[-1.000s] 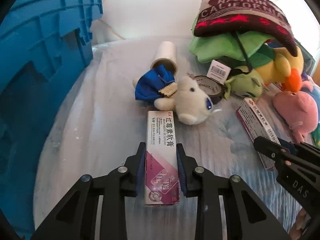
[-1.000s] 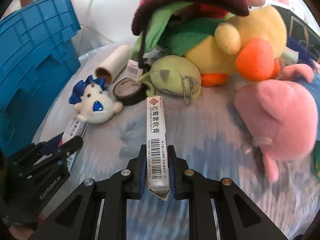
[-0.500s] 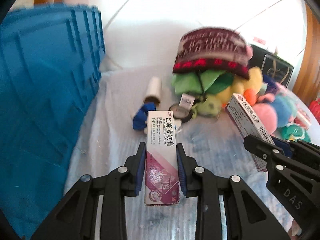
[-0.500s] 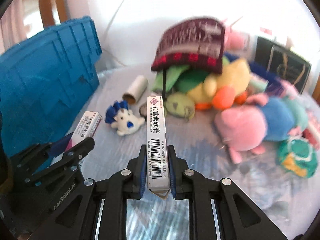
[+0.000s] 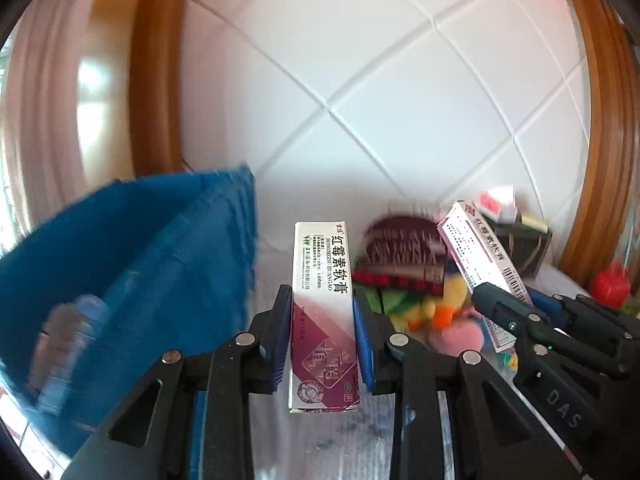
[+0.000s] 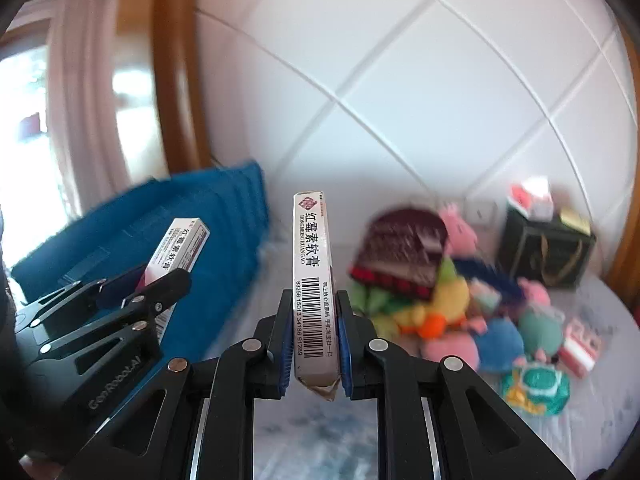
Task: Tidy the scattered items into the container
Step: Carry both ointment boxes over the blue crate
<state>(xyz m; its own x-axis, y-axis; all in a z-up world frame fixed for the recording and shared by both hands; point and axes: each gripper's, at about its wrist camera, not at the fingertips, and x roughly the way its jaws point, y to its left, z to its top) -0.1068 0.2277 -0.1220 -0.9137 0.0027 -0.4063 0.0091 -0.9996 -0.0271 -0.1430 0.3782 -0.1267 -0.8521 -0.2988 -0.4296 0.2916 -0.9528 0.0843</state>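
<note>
My left gripper (image 5: 322,312) is shut on a white and purple ointment box (image 5: 324,320), held high above the bed. My right gripper (image 6: 311,312) is shut on a second ointment box (image 6: 314,280), gripped by its narrow sides with the barcode facing me. Each gripper with its box also shows in the other wrist view: the right one (image 5: 480,300) and the left one (image 6: 160,276). The blue plastic crate (image 5: 132,264) stands at the left, close beside the left gripper, and shows in the right wrist view too (image 6: 216,236).
A pile of plush toys (image 6: 452,308) under a dark red knit hat (image 6: 404,248) lies on the bed at the right. A dark gift bag (image 6: 544,248) stands behind it. A white quilted headboard (image 6: 400,80) fills the back.
Both grippers have risen well above the bed with their boxes and tilted up. The toys now look small and far, and the crate's top rim has come into view.
</note>
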